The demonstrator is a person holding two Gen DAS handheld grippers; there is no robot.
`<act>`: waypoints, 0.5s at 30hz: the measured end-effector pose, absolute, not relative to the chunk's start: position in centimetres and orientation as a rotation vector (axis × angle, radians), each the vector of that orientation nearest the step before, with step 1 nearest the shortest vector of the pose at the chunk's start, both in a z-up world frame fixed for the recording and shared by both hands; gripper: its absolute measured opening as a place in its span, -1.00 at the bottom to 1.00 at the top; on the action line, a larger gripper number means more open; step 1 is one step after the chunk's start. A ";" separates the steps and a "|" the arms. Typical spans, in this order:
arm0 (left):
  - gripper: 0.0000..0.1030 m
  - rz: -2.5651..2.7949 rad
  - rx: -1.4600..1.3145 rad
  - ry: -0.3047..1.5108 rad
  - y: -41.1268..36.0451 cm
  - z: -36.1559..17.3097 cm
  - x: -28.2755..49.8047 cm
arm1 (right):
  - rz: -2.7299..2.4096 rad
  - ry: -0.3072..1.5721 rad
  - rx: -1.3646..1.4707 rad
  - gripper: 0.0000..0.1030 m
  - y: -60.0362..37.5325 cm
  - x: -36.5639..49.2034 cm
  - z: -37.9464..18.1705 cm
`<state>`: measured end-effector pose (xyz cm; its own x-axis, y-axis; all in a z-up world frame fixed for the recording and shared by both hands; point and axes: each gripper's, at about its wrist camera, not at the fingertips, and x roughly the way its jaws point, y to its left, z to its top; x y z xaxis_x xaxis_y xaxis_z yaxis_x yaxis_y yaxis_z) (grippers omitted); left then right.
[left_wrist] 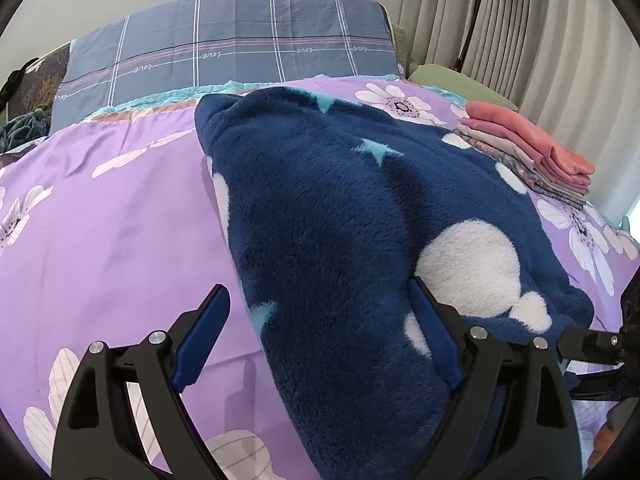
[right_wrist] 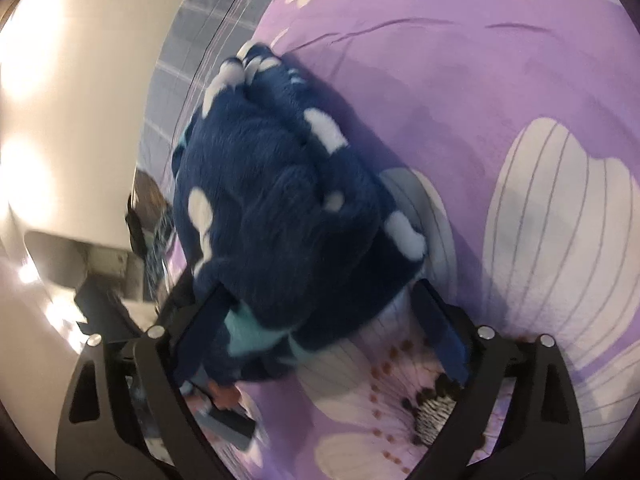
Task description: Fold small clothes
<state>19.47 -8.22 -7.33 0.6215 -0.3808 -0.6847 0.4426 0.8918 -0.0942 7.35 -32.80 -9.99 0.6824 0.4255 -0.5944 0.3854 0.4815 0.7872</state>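
Partly done: folded stack (left_wrist: 532,152) set aside on the bed (left_wrist: 100,240), navy fleece garment (left_wrist: 340,220) lying beside it, still unfolded, between wide-open left hand-held gripper (left_wrist: 320,336) and open right hand-held gripper (right_wrist: 320,324), neither visibly clamping.

Bed, purple floral cover (left_wrist: 112,240): navy fleece garment (left_wrist: 320,220), folded clothes stack (left_wrist: 532,152), plaid pillow (left_wrist: 224,56).

Purple floral bedspread (left_wrist: 112,232), plaid pillow (left_wrist: 224,52), grey curtains (left_wrist: 532,28)
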 end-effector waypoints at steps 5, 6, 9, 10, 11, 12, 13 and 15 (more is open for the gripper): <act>0.74 -0.480 0.078 0.766 -8.2 -7.3 19.5 | -0.062 0.842 1.112 0.91 -31.3 7.2 -9.6; 0.74 -0.481 0.080 0.765 -8.2 -7.3 19.5 | -0.088 0.846 1.125 0.90 -31.1 7.0 -9.6; 0.74 -0.486 0.083 0.765 -8.2 -7.3 19.6 | -0.138 0.831 1.174 0.93 -30.9 6.8 -9.4; 0.74 -0.487 0.082 0.765 -8.2 -7.3 19.6 | -0.137 0.819 1.196 0.96 -31.0 7.1 -9.6; 0.74 -0.489 0.080 0.766 -8.2 -7.3 19.7 | -0.131 0.810 1.210 0.96 -31.3 7.7 -9.9; 0.74 -0.490 0.077 0.767 -8.2 -7.4 19.7 | -0.131 0.800 1.221 0.96 -31.6 8.4 -10.3; 0.74 -0.492 0.072 0.769 -8.1 -7.4 19.7 | -0.141 0.786 1.231 0.96 -31.8 8.8 -10.5; 0.74 -0.493 0.071 0.770 -8.2 -7.4 19.7 | -0.168 0.790 1.227 0.96 -31.8 9.4 -10.3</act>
<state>19.71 -8.15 -7.36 0.6107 -0.4010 -0.6828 0.4519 0.8846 -0.1154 9.44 -31.80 -10.34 0.7283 0.2900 -0.6209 0.5172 0.3619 0.7756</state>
